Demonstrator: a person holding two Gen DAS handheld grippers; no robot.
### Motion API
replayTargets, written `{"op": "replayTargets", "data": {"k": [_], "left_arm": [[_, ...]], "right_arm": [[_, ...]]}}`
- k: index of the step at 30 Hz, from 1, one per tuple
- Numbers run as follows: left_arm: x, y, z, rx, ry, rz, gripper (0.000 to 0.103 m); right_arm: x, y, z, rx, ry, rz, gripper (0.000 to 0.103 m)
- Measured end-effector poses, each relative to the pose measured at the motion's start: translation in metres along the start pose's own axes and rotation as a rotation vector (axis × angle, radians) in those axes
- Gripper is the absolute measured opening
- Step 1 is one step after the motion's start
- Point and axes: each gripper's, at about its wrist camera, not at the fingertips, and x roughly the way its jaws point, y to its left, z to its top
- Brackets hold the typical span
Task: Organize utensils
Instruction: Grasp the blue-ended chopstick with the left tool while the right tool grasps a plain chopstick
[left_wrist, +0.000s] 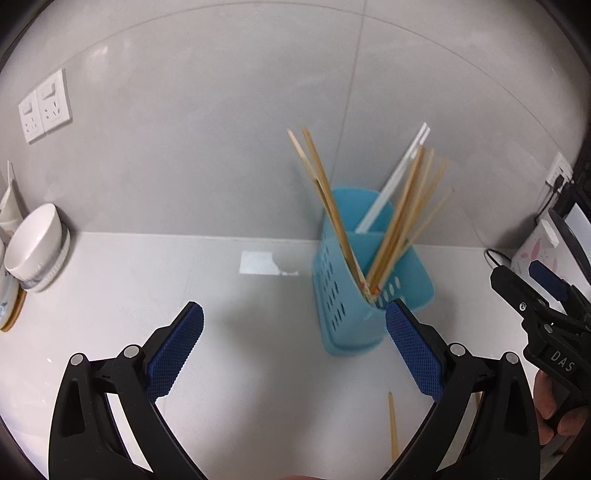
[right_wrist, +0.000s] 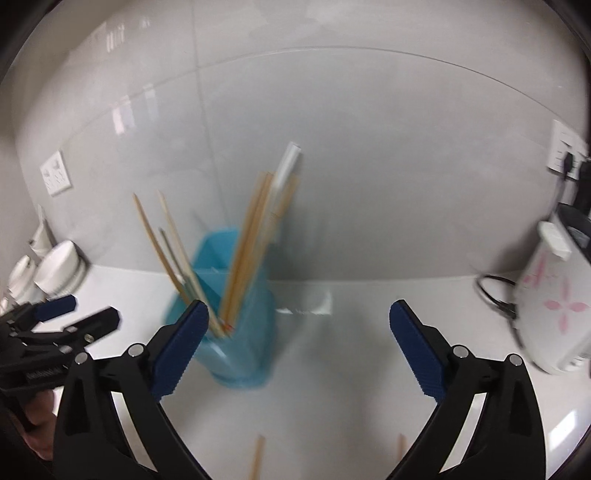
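Holder (left_wrist: 364, 291): blue, perforated, standing on the white counter (left_wrist: 229, 332) close to the tiled wall; blurred in the right wrist view.
Chopsticks (left_wrist: 399, 218): wooden ones stand in the holder, fanned into a left-leaning pair and a right-leaning bunch, with a white pair (left_wrist: 393, 184) behind.
Loose sticks: two wooden tips (right_wrist: 257, 456) lie on the counter at the near edge, apart from the holder.
Left gripper (left_wrist: 294, 347): jaws spread wide, nothing between them; right pad just in front of the holder's base.
Right gripper (right_wrist: 298, 347): jaws spread wide, empty; left pad overlaps the holder in its own view.
Writing: "DAS" on the right gripper's body (left_wrist: 561, 358), seen from the left wrist; no other text legible.
Left side: white bowl (left_wrist: 35, 243) on stacked dishes, wall sockets (left_wrist: 44, 107) above.
Right side: white appliance (right_wrist: 550, 299) with pink flower print, black cord beside it.
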Motion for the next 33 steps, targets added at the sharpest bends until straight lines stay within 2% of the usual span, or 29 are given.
{"op": "replayTargets", "data": {"k": [2,5,14,18,26,33], "left_arm": [[0.001,-0.007,-0.007,-0.001,0.023,-0.013,0.097],[0.002,-0.017,-0.021,0.008,0.051,-0.007,0.097],[0.02,-0.046,-0.069,0.014,0.203,-0.035,0.097],[0.034,-0.057,-0.086,0.022,0.264,-0.031,0.097],[0.05,-0.076,-0.126,0.036,0.362,-0.014,0.097],[0.053,-0.085,-0.153,0.049,0.411,-0.002,0.097]], "right_arm": [[-0.005,-0.011,-0.008,0.011,0.021,-0.02,0.095],[-0.008,-0.028,-0.022,0.013,0.097,-0.036,0.095],[-0.02,-0.063,-0.072,0.045,0.222,-0.133,0.095],[-0.018,-0.076,-0.095,0.07,0.295,-0.145,0.095],[-0.016,-0.088,-0.134,0.072,0.406,-0.167,0.095],[-0.019,-0.08,-0.161,0.03,0.476,-0.157,0.088]]}}
